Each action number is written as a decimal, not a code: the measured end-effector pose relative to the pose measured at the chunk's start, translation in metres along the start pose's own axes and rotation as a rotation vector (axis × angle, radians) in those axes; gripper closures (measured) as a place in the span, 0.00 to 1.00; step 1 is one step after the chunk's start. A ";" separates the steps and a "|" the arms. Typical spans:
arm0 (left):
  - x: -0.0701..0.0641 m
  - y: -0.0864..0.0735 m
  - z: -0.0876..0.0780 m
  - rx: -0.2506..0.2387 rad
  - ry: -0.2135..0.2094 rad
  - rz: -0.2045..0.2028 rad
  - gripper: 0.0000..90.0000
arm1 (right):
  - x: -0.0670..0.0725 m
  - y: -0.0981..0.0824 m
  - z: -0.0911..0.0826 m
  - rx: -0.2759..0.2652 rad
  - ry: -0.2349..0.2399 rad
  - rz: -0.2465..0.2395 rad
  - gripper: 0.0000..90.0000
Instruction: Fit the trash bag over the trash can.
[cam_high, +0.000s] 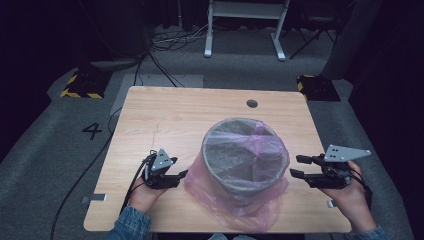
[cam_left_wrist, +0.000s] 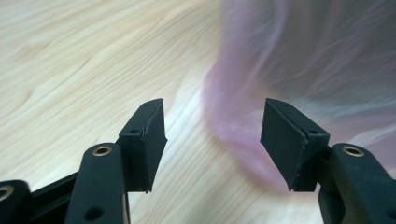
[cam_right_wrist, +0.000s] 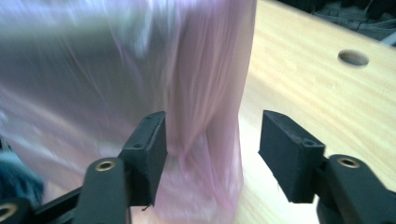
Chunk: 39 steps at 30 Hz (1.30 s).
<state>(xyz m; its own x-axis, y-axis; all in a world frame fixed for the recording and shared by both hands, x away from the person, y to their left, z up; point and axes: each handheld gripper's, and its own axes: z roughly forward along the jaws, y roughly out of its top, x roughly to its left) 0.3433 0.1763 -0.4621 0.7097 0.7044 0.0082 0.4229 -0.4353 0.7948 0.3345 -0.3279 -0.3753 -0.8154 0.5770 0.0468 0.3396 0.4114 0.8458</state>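
Standing near the front edge of the tabletop (cam_high: 150, 115) is a grey bin (cam_high: 245, 155) with a pink plastic bag (cam_high: 265, 150) pulled into it and hanging down its sides. The left gripper (cam_high: 181, 176) waits beside the bag, jaws apart and holding nothing. The right gripper (cam_high: 296, 166) is over by the right edge, jaws apart too, with bag folds between them but not squeezed. Most of the lining looks done; maybe some smoothing is left.
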 end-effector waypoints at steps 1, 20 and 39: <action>0.002 -0.002 0.000 0.010 0.014 -0.001 0.45 | 0.000 0.002 -0.002 -0.019 0.002 0.001 0.46; 0.037 -0.041 -0.005 0.141 0.124 -0.068 0.45 | 0.002 0.081 -0.008 -0.031 -0.076 0.049 0.00; 0.043 -0.049 -0.004 0.139 0.113 -0.117 0.42 | 0.020 0.132 0.014 -0.058 -0.053 -0.039 0.55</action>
<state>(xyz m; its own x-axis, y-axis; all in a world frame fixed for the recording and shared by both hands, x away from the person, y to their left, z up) 0.3506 0.2300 -0.4988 0.5866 0.8099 -0.0051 0.5783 -0.4144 0.7028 0.3701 -0.2523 -0.2704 -0.8012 0.5983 -0.0141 0.2788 0.3939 0.8758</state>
